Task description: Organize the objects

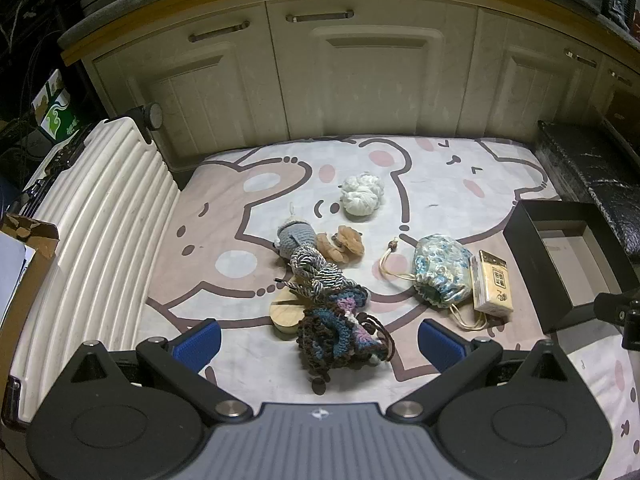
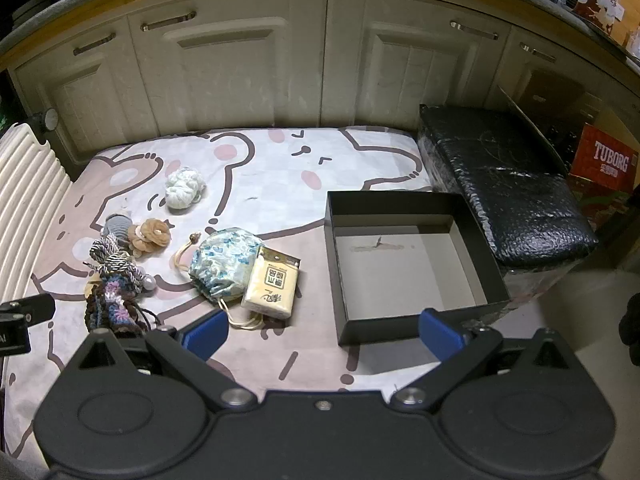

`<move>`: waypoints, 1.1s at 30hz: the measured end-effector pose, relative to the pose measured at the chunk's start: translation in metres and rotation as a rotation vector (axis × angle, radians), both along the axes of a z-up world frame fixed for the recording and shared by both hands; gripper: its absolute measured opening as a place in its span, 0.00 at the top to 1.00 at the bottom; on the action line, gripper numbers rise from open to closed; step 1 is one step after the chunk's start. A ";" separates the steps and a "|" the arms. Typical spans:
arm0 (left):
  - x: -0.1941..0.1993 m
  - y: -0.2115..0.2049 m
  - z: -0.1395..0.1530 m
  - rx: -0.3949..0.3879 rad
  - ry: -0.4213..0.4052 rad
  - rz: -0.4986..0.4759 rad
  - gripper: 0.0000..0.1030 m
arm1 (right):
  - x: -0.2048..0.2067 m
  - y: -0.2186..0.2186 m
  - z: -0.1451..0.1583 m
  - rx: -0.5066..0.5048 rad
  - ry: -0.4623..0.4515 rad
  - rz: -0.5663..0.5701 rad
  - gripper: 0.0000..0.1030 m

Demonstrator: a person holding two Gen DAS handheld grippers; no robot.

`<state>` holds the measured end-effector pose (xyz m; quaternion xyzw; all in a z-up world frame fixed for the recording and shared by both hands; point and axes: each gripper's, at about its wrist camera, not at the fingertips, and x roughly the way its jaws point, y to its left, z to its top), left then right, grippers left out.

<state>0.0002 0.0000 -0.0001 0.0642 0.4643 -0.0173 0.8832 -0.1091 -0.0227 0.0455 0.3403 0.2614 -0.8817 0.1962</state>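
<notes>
Left tongs hang spread wide and empty over the crochet pile on the mat. Farther off lies a white yarn ball; right of the pile, a pouch touches a tissue pack. Right tongs gape empty near the open black box, far right.
</notes>
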 end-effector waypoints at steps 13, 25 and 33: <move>0.000 0.000 0.000 -0.008 0.002 -0.015 0.00 | -0.001 0.000 0.001 0.000 -0.002 -0.051 0.00; 0.000 0.000 0.000 -0.014 0.004 -0.029 0.00 | -0.001 -0.001 0.001 0.001 -0.003 -0.094 0.00; 0.000 0.000 0.000 -0.018 0.005 -0.039 0.00 | -0.001 -0.001 0.001 0.002 -0.004 -0.123 0.00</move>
